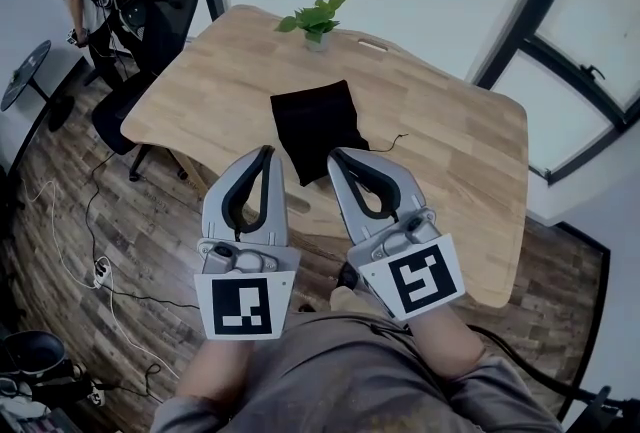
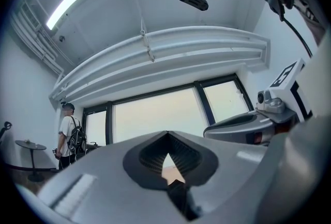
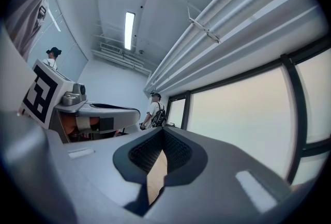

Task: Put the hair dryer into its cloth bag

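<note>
Head view, and you've got both tools up in front of you, side by side. The left tool point(image 1: 266, 156) has its jaws pressed together with nothing in them; the left gripper view shows only a sliver of bench through the gap behind the tips. Same story for the right tool point(image 1: 336, 157): jaws together and empty.

Just past the tips, centred between the two tools, lies the cloth bag point(image 1: 315, 126) on the wooden bench point(image 1: 450, 151). It's black, soft and creased, roughly rectangular, with its far end wider than the end nearest your tools. A thin drawstring point(image 1: 386, 143) trails off it on the right tool's side. Beyond the bag sits a small potted plant point(image 1: 316, 21).

And the hair dryer? No view shows it. The bag is too dark to tell whether something already fills it, so I can't say if the dryer is inside or out of frame.

My read: neither tool is working anything, so you're either at the very start or just finished. If it's the start, the next move calls for opening a tool, finding the dryer, and pinning the bag's mouth with the other tool so the limp cloth doesn't slide away.
</note>
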`<state>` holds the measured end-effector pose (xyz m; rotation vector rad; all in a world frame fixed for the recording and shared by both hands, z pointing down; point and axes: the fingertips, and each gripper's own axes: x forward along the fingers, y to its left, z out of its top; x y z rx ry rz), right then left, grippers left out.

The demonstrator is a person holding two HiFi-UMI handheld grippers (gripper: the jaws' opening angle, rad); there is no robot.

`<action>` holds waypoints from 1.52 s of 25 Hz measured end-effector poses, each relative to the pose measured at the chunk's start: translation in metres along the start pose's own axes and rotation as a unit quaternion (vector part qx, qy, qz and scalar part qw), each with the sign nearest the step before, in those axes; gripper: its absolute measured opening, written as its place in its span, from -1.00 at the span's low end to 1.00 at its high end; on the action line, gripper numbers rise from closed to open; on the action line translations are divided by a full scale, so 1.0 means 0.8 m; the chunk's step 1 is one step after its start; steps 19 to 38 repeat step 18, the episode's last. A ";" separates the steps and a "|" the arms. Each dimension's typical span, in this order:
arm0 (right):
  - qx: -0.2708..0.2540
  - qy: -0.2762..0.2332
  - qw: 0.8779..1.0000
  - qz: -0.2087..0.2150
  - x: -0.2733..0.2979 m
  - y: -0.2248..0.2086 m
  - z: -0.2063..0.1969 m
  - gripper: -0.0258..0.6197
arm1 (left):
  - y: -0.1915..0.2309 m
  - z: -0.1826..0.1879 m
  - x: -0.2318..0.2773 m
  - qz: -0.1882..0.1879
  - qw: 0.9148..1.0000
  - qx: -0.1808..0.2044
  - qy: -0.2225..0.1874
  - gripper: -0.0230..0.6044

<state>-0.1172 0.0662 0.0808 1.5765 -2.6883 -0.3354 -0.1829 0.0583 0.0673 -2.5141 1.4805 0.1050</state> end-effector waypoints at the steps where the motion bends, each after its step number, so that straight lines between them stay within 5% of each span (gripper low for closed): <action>1: 0.000 -0.001 1.000 0.000 -0.001 -0.001 0.000 -0.85 | -0.002 0.000 0.001 -0.002 1.000 0.001 0.000 -0.93; 38: 0.005 0.008 1.000 -0.007 0.017 -0.027 0.010 -0.84 | -0.002 0.012 0.035 -0.019 1.000 0.000 0.010 -0.93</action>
